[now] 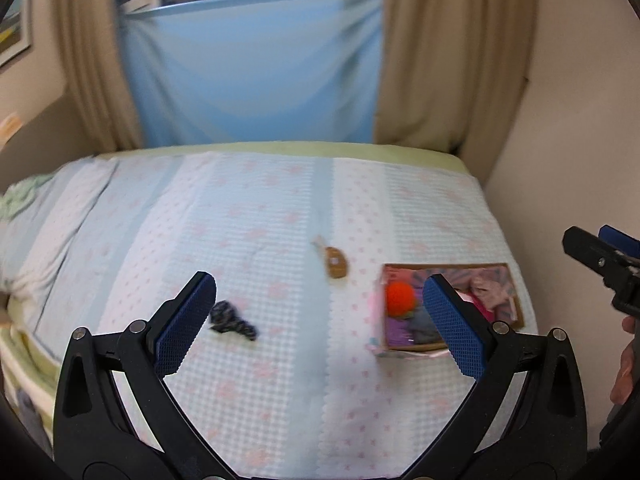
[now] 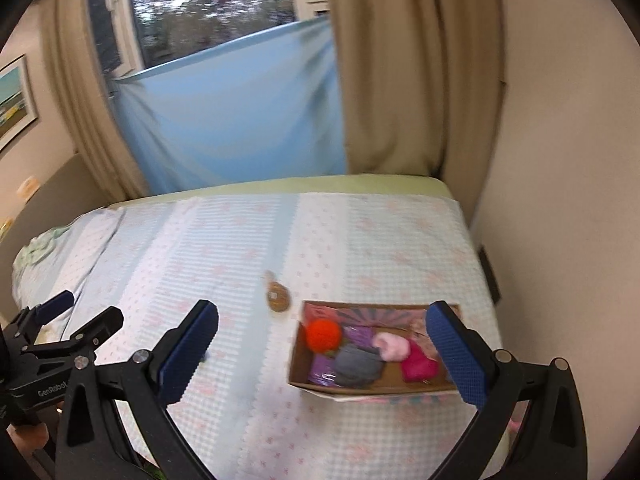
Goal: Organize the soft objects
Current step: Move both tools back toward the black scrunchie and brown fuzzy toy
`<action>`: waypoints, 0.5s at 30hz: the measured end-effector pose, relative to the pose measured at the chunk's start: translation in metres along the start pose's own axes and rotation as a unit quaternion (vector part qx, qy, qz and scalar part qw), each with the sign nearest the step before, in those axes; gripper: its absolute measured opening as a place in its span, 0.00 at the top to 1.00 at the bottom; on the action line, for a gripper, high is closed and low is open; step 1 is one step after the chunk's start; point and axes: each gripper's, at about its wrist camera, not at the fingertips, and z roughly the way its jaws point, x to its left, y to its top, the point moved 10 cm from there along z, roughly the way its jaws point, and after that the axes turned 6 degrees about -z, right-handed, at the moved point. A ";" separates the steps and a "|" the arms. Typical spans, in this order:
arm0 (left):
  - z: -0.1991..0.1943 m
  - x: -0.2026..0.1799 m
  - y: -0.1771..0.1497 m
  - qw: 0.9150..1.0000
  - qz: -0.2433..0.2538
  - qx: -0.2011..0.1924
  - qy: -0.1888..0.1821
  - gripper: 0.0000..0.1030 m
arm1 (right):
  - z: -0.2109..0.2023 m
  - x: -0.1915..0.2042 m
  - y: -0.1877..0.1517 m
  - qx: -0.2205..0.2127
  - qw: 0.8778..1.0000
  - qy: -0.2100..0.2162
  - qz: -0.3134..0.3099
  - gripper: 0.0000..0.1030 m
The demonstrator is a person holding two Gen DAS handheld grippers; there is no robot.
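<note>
A cardboard box point(image 2: 374, 391) sits on the bed at the right; it also shows in the left wrist view point(image 1: 518, 300). It holds an orange ball point(image 2: 323, 334), a grey soft item point(image 2: 358, 366), a pale pink one point(image 2: 392, 346), a magenta one point(image 2: 418, 364) and purple pieces point(image 2: 320, 368). A brown soft toy point(image 1: 335, 265) lies on the bed left of the box, seen also in the right wrist view point(image 2: 277, 298). A dark patterned cloth point(image 1: 232, 318) lies further left. My left gripper point(image 1: 320, 312) is open and empty above the bed. My right gripper point(image 2: 322, 344) is open and empty above the box.
The bed has a light blue and white cover point(image 1: 260, 220). A wall point(image 2: 560, 200) runs along its right side. Beige curtains point(image 2: 400, 80) and a blue sheet point(image 1: 256, 72) hang behind it. Pillows point(image 1: 36, 232) lie at the left.
</note>
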 end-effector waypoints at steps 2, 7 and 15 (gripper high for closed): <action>0.005 0.027 -0.006 1.000 -0.025 0.002 0.011 0.00 | 0.011 0.013 0.000 0.004 1.000 0.011 -0.011 0.00; 0.036 0.085 -0.022 0.996 -0.074 0.018 0.038 0.00 | 0.060 0.044 -0.003 0.025 0.999 0.039 -0.029 0.00; 0.119 0.160 -0.051 0.987 -0.130 0.069 0.061 0.00 | 0.158 0.084 -0.009 0.072 0.995 0.059 -0.037 0.00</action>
